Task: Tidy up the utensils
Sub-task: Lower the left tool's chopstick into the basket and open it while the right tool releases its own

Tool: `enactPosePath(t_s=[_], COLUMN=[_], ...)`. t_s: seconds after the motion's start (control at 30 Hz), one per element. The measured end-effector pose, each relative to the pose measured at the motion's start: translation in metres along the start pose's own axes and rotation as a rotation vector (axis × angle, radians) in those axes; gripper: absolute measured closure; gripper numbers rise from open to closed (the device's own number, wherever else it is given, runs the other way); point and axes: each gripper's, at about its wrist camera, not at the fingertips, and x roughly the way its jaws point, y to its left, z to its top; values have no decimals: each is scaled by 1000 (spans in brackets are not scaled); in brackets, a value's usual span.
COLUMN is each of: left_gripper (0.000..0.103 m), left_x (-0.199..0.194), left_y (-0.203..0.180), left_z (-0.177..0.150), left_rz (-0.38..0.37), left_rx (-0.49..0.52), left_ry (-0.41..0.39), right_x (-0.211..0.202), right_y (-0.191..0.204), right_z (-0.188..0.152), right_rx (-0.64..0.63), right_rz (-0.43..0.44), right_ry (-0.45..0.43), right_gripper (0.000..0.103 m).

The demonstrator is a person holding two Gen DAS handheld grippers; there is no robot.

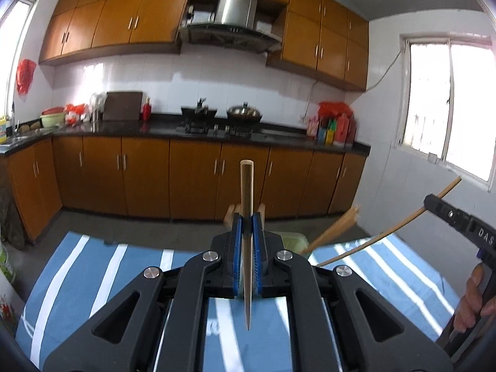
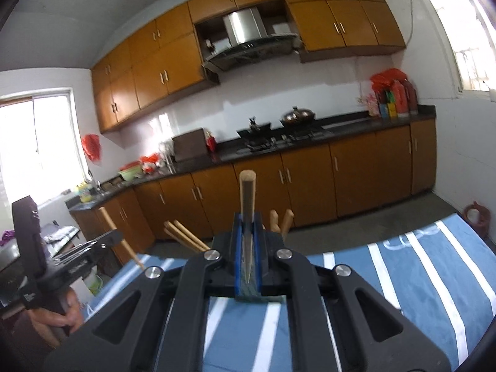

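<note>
My left gripper (image 1: pixel 247 220) is shut on a wooden chopstick (image 1: pixel 247 186) that stands upright between the blue pads, above the blue striped cloth (image 1: pixel 93 266). My right gripper (image 2: pixel 247 221) is shut on another wooden chopstick (image 2: pixel 247 195), also upright. In the left wrist view the right gripper (image 1: pixel 458 217) shows at the right with its chopstick (image 1: pixel 387 232) slanting. In the right wrist view the left gripper (image 2: pixel 62 257) shows at the left with its chopstick (image 2: pixel 121 235). Several more wooden utensil handles (image 1: pixel 334 228) (image 2: pixel 186 237) stick up from a pale green holder (image 1: pixel 294 238) behind the fingers.
The table wears a blue cloth with white stripes (image 2: pixel 418 279). Beyond it are a grey floor and orange kitchen cabinets (image 1: pixel 192 179) with a dark counter, stove and wok (image 1: pixel 245 113). A window (image 1: pixel 449 105) is at the right.
</note>
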Motion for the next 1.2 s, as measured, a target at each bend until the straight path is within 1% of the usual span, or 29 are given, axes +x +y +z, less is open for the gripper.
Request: enactPosePath(t_s=[0.13, 0.27, 0.4, 0.5, 0.6, 0.77, 0.93, 1.0, 1.03, 1.07, 1.2], left_gripper=[96, 96, 96, 96, 96, 96, 96, 95, 95, 95, 95], left_x=[6, 19, 43, 60, 72, 89, 96, 96, 96, 95, 91], left_y=[-13, -24, -31, -30, -29, -30, -27, -26, -25, -24, -21], left_z=[23, 41, 44, 39, 32, 16, 11, 10, 10, 11, 15], left_rz=[-7, 0, 37, 54, 55, 57, 53, 52, 50, 49, 48], left_rx=[-24, -44, -42, -49, -57, -51, -49, -56, -57, -57, -66], left_ry=[-76, -153, -175, -174, -163, -102, -56, -49, -48, -47, -55], right_x=[9, 33, 65, 88, 107, 126, 141, 142, 142, 142, 136], right_y=[9, 10, 5, -2, -6, -6, -9, -8, -9, -10, -12], right_z=[15, 30, 33, 28, 19, 5, -3, -4, -4, -3, -2], right_rx=[-19, -36, -32, -14, -13, -26, -11, -5, -2, 1, 9], right_rz=[-13, -44, -75, -76, -77, -76, -70, -73, -71, -74, -78], right_ry=[-18, -2, 48, 95, 136, 180, 212, 208, 208, 205, 192], right_gripper=[95, 95, 95, 95, 95, 95, 94, 92, 88, 86, 85])
